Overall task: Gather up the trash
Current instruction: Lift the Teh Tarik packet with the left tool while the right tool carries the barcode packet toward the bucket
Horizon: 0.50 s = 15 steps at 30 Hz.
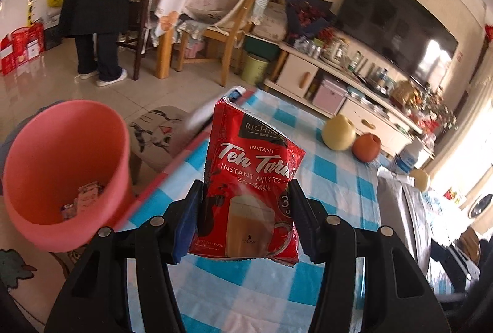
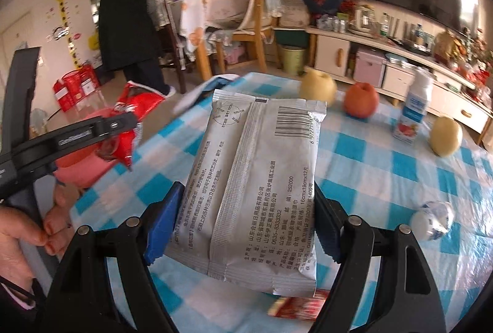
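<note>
Left gripper (image 1: 245,219) clamped a red milk-tea sachet (image 1: 251,178) upright, the pink bin (image 1: 66,172) just to its left, likely ready for dropping. Right gripper (image 2: 246,219) pinched a silver wipe packet (image 2: 255,188) above the checked tablecloth (image 2: 385,175), apparently awaiting its turn.
</note>
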Available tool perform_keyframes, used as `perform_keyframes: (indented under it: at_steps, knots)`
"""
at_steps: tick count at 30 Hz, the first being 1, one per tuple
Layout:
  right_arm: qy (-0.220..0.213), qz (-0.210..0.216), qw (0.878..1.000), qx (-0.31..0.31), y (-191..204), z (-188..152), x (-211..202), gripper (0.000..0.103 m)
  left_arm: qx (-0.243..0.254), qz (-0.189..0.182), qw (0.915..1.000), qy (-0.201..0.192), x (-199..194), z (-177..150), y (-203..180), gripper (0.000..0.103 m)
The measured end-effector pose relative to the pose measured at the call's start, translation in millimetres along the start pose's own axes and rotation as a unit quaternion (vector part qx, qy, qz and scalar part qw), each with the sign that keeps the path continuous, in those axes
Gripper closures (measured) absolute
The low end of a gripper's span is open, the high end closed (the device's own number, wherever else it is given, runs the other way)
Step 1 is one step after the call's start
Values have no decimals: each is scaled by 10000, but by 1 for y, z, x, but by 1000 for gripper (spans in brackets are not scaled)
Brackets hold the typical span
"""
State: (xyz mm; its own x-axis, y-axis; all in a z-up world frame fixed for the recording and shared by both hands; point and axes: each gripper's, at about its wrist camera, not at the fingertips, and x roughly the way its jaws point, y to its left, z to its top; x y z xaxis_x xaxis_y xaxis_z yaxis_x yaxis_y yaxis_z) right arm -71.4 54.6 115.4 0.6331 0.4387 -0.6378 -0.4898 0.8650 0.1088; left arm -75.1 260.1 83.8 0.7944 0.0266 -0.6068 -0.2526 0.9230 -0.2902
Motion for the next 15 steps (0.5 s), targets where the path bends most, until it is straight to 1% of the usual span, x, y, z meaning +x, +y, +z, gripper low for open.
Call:
perform_keyframes:
  at_steps: [5,9,12,15]
  knots:
    - [-34,281,9996,-86,33,11,6,25,-254,214,9993,-197,-8,9,26,47]
    - [7,540,9984,-187,65,24,19,25,-543,455,9968,-373,-17,17,53,47]
    - [37,717,9969,-316,91,34,30,25,-802,644,9934,-497,-22,21,76,47]
    - [49,933,9946,-449,117,46,41,25,-1084,892,9883,-604,-28,26,102,47]
